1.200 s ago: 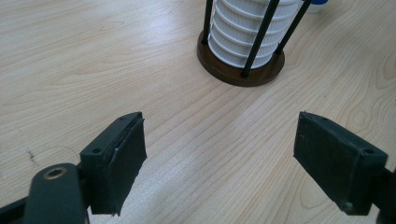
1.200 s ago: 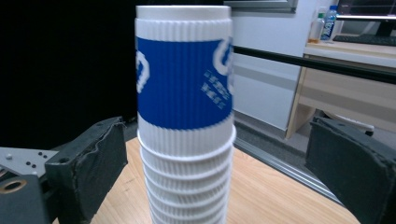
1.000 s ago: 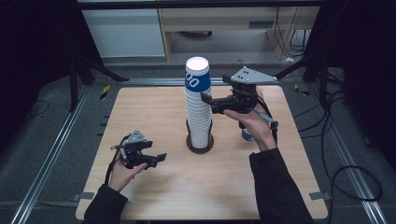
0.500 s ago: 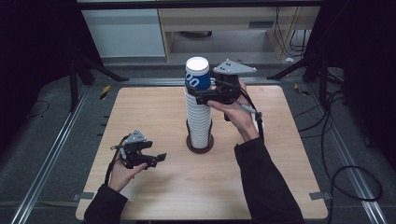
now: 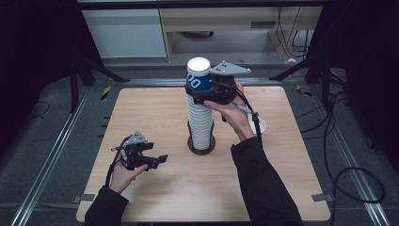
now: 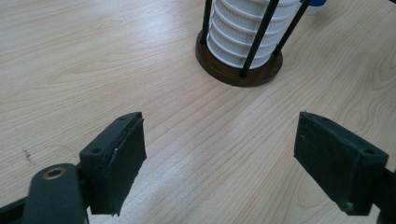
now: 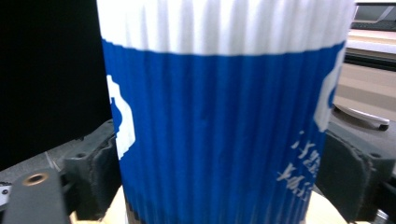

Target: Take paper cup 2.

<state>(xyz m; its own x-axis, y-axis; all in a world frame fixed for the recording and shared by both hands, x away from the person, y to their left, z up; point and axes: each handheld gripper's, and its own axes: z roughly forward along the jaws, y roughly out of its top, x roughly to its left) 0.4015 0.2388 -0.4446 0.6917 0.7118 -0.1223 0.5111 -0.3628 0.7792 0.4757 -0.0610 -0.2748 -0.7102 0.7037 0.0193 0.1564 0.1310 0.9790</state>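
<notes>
Your right gripper (image 5: 203, 90) reaches level at the stack top, fingers just closing onto the blue cup (image 5: 198, 75), pads against its sides. Stack (image 5: 200, 122) stands mid-bench (image 5: 155, 188) in its rod holder (image 6: 239, 70). Your left gripper (image 5: 149, 160) rests low, fingers wide, empty.

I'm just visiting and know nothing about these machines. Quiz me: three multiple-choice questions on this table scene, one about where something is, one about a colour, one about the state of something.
1. Where does the cup stack stand?
A. near the middle of the table
B. on the floor
C. at the table's left edge

2. What colour is the band on the top cup?
A. red
B. blue
C. green

3. How do the left gripper's jaws stand?
A. clamped on a cup
C. apart with nothing between them
B. shut tight on each other

Answers:
1 A: the high view shows the stack in its round dark base mid-table.
2 B: the right gripper view shows blue under a white rim, with the right gripper's jaws, which have just been closing, on either side of it.
3 C: the left gripper view shows bare wood between them.
</notes>
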